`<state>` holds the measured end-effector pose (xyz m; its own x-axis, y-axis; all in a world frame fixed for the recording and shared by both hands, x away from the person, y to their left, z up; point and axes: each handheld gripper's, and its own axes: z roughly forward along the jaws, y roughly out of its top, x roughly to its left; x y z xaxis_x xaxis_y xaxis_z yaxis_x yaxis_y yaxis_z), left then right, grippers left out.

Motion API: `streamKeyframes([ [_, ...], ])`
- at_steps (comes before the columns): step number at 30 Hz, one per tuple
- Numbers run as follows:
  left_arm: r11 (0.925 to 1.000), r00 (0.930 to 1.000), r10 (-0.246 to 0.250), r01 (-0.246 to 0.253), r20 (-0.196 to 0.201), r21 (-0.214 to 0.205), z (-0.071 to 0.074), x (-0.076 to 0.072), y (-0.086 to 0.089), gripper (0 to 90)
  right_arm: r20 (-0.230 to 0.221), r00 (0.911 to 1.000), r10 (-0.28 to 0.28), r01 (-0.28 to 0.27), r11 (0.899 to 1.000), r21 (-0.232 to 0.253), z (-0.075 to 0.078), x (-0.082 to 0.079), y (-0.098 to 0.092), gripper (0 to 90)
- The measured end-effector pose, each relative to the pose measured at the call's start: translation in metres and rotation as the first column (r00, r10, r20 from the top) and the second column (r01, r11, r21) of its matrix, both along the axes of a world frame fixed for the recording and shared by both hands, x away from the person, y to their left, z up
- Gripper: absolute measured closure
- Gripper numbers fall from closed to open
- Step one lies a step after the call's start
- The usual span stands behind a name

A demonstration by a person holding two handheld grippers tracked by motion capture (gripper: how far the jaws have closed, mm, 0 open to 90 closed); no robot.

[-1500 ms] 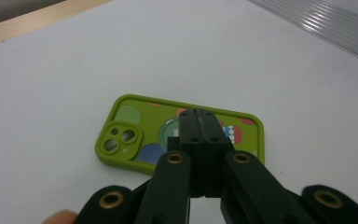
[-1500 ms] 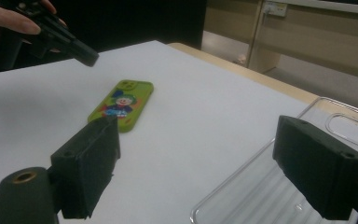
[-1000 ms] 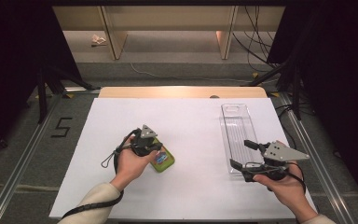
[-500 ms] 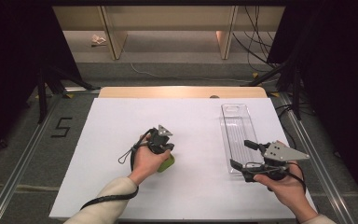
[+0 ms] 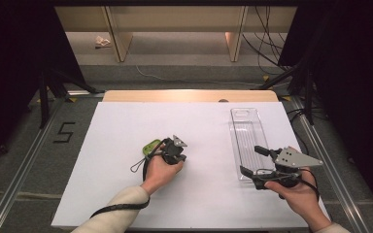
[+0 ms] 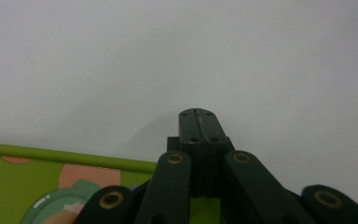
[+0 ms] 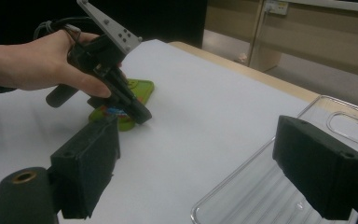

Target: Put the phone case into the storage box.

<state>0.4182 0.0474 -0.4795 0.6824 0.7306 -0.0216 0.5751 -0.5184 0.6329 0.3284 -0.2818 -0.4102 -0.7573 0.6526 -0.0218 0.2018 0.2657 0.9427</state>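
Observation:
A flat green pack (image 5: 151, 146) with a cartoon print lies on the white table (image 5: 126, 194). My left gripper (image 5: 178, 156) points down at the table just right of the pack, jaws shut with nothing between them. In the left gripper view the shut left gripper (image 6: 196, 114) hangs over bare table, with the pack (image 6: 37, 186) at the lower left. In the right gripper view the left gripper (image 7: 142, 116) rests at the pack's (image 7: 137, 88) edge. My right gripper (image 5: 250, 160) stands open and empty over the near end of a clear plastic tray (image 5: 245, 127).
The clear tray (image 7: 335, 121) is long and ribbed and lies lengthwise on the right side of the table. A wooden strip (image 5: 189, 95) borders the table's far edge. Metal rails (image 5: 320, 145) run along both sides on the floor.
My left hand has moved right and lower. The green pack, earlier at the hand's right, now shows at its left. The right gripper has stayed put.

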Motion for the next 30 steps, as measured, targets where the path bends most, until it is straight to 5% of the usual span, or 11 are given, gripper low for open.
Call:
streamKeyframes([
  [18,0.9987,0.9980,-0.044,0.045,-0.045,0.025,0.002,-0.017,0.006,89.9,-0.006,1.0000,0.000,0.000,1.000,0.005,0.000,0.000,-0.001,16.0],
  [30,0.9971,0.9950,-0.044,0.050,-0.089,0.058,0.005,-0.035,0.037,89.9,-0.009,0.9999,-0.005,0.005,1.000,0.004,-0.001,0.000,-0.002,16.0],
])
